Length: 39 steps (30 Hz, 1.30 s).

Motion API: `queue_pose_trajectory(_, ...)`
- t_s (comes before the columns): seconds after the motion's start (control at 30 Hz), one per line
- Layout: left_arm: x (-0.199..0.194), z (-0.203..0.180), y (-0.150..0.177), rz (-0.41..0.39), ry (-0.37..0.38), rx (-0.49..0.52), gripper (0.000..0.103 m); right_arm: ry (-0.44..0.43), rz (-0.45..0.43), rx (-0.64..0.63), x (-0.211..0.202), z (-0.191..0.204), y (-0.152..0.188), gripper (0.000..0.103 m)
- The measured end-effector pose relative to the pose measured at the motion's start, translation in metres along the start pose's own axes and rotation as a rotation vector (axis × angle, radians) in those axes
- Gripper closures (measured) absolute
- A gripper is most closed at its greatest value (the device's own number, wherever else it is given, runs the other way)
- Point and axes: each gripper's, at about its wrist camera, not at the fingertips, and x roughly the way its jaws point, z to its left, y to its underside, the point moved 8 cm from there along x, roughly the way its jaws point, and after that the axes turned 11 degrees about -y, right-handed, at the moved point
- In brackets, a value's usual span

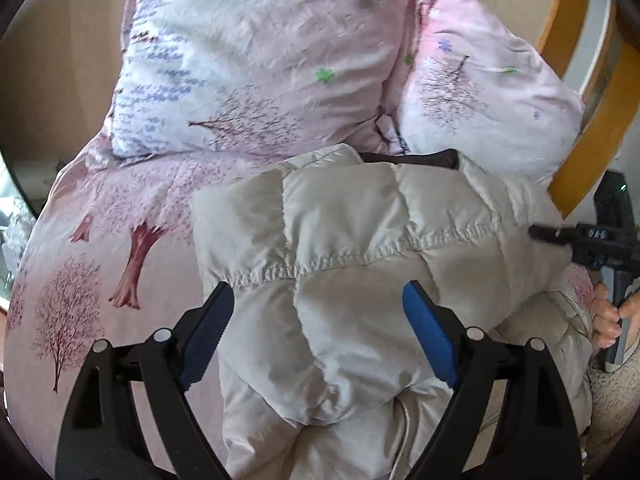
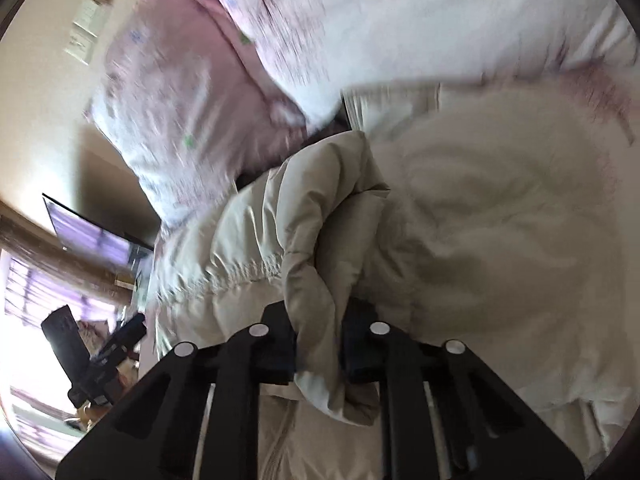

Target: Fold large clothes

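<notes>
Right gripper [image 2: 318, 354] was clamped on a bunched fold of the cream puffer jacket [image 1: 360, 248], which lay on the pink bedspread [image 1: 120, 208] with pillows [image 1: 256, 52] at 12 o'clock; left gripper [image 1: 318, 332] hung wide above it, so I'd carry that fold flat across, seam aligned.
</notes>
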Motion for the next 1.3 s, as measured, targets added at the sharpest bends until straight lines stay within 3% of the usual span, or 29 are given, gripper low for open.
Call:
queue_pose_trajectory(0.1, -0.002, -0.01, 0.001, -0.02, 0.01, 0.032, 0.017, 0.061, -0.043, -0.005, -0.015, -0.006, 0.002, 0.088)
queue_pose_trajectory(0.2, 0.0, -0.019, 0.001, -0.021, 0.01, 0.057, 0.017, 0.141, 0.011, 0.067, -0.002, -0.033, 0.016, 0.087)
queue_pose_trajectory(0.37, 0.009, -0.024, 0.005, 0.003, 0.001, 0.072, 0.017, 0.195, 0.064, 0.087, 0.003, -0.044, 0.027, 0.067)
queue_pose_trajectory(0.43, 0.004, -0.024, 0.005, -0.008, 0.01, 0.082, 0.017, 0.23, 0.004, 0.058, -0.014, -0.036, 0.02, 0.049)
queue_pose_trajectory(0.5, -0.004, -0.023, 0.002, -0.038, 0.01, 0.093, 0.017, 0.276, -0.095, -0.011, -0.036, -0.026, 0.009, 0.046)
queue_pose_trajectory(0.57, -0.01, -0.022, -0.002, -0.065, 0.002, 0.108, 0.017, 0.292, -0.166, -0.094, -0.05, -0.013, 0.003, 0.046)
queue_pose_trajectory(0.6, -0.009, -0.023, -0.003, -0.065, 0.002, 0.111, 0.017, 0.258, -0.161, -0.144, -0.048, -0.002, 0.004, 0.047)
queue_pose_trajectory(0.7, -0.003, -0.028, -0.004, -0.033, 0.023, 0.102, 0.017, 0.203, -0.085, -0.208, -0.026, 0.012, 0.007, 0.066)
queue_pose_trajectory(0.77, 0.003, -0.034, -0.003, -0.016, 0.033, 0.106, 0.017, 0.225, -0.039, -0.232, -0.014, 0.009, 0.012, 0.068)
queue_pose_trajectory(0.87, 0.016, -0.042, 0.0, 0.017, 0.025, 0.115, 0.017, 0.287, 0.047, -0.173, 0.002, -0.019, 0.014, 0.071)
queue_pose_trajectory(0.93, 0.024, -0.044, 0.002, 0.035, 0.019, 0.113, 0.017, 0.266, 0.099, -0.081, 0.014, -0.041, 0.019, 0.071)
queue_pose_trajectory(1.2, 0.036, -0.047, 0.003, 0.057, 0.006, 0.112, 0.017, 0.298, 0.119, -0.021, 0.029, -0.054, 0.026, 0.071)
queue_pose_trajectory(1.3, 0.027, -0.045, 0.004, 0.047, 0.017, 0.091, 0.022, 0.3, 0.12, -0.002, 0.029, -0.057, 0.027, 0.071)
